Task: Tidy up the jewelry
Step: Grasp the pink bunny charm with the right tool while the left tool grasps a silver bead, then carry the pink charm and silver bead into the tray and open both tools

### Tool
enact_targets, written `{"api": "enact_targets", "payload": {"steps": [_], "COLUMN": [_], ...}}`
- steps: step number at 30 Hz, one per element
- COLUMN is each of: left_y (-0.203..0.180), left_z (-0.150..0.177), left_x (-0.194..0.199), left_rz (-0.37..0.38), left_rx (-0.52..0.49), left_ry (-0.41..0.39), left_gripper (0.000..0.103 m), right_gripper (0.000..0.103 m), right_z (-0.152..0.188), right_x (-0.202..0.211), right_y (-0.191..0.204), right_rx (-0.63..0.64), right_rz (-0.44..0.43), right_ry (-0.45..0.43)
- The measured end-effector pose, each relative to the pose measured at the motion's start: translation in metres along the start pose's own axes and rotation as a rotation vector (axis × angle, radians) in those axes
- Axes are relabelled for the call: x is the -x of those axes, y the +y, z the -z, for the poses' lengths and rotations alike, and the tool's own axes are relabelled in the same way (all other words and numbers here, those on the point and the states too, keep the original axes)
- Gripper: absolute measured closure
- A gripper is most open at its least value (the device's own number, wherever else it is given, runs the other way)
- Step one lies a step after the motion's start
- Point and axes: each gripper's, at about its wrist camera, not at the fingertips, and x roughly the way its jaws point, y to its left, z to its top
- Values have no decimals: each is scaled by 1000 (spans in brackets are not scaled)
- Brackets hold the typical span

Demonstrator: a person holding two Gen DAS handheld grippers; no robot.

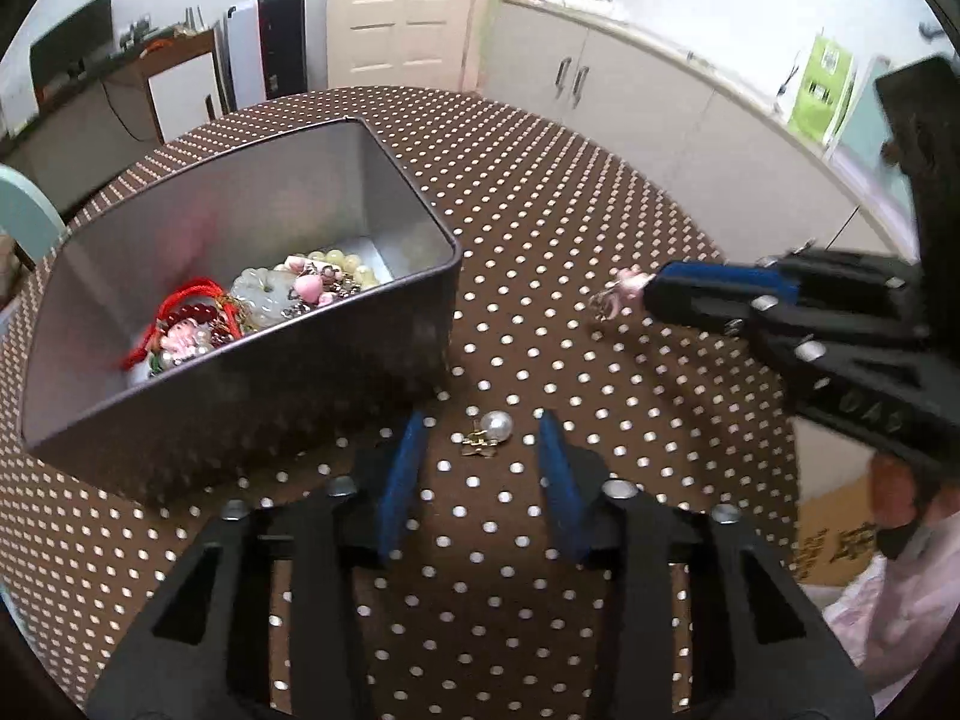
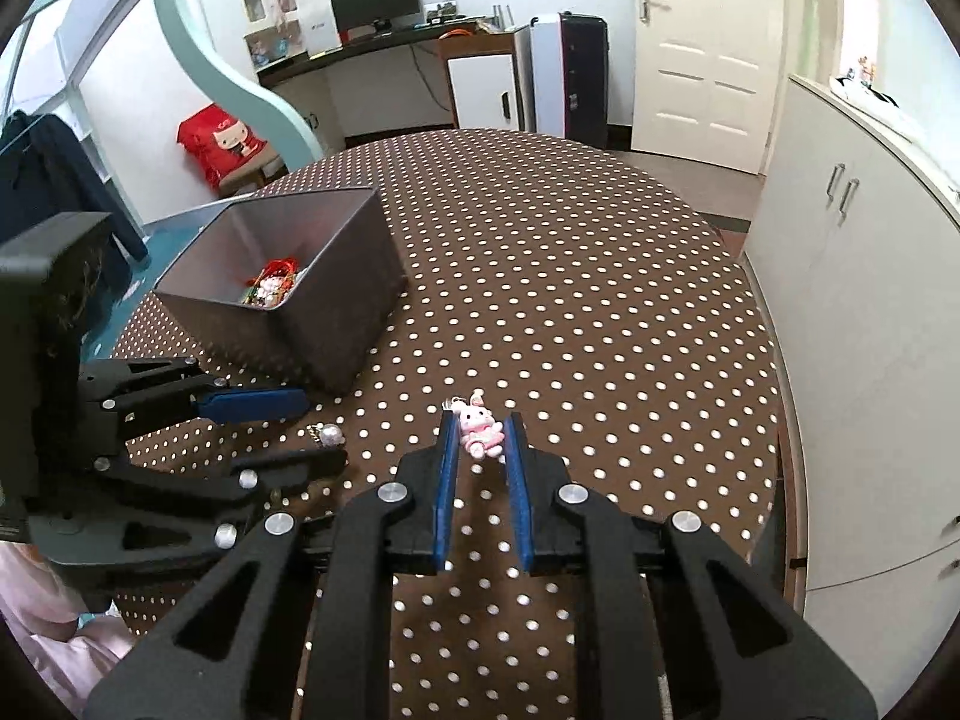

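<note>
A pearl earring [image 1: 493, 427] with a gold clasp lies on the dotted tablecloth, just in front of the tin box [image 1: 384, 324]. My left gripper [image 1: 480, 435] stands open around the earring, its blue pads [image 1: 402, 468] clear of it on both sides. From the right wrist view, the left gripper [image 2: 321, 429] straddles the pearl [image 2: 331, 434]. My right gripper [image 2: 480, 427] is shut on a small pink bunny charm [image 2: 480, 429], held above the cloth. In the left wrist view the right gripper [image 1: 651, 294] comes in from the right, the charm [image 1: 624, 285] sticking out of its tips. The box [image 2: 336, 324] holds several pieces of jewelry [image 1: 282, 294].
The round table [image 2: 600, 276] wears a brown cloth with white dots, its edge curving off to the right. White cabinets [image 2: 852, 312] stand close beyond that edge. A person's pink sleeve [image 1: 894, 588] shows at the lower right.
</note>
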Motion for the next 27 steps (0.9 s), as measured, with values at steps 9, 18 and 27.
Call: {"api": "enact_targets", "payload": {"steps": [9, 18, 27], "left_y": [5, 10, 13], "left_z": [1, 9, 7], "left_x": [-1, 15, 52], "left_rz": [-49, -51, -61], "left_rx": [-16, 2, 8], "left_ry": [19, 3, -85], "left_gripper": [92, 92, 92], "right_gripper": [88, 88, 88], "right_z": [3, 0, -17], "right_x": [3, 6, 18], "right_y": [-3, 5, 28], "right_rx": [-24, -6, 28], "right_rz": [-5, -14, -19], "right_ry": [-14, -23, -69]}}
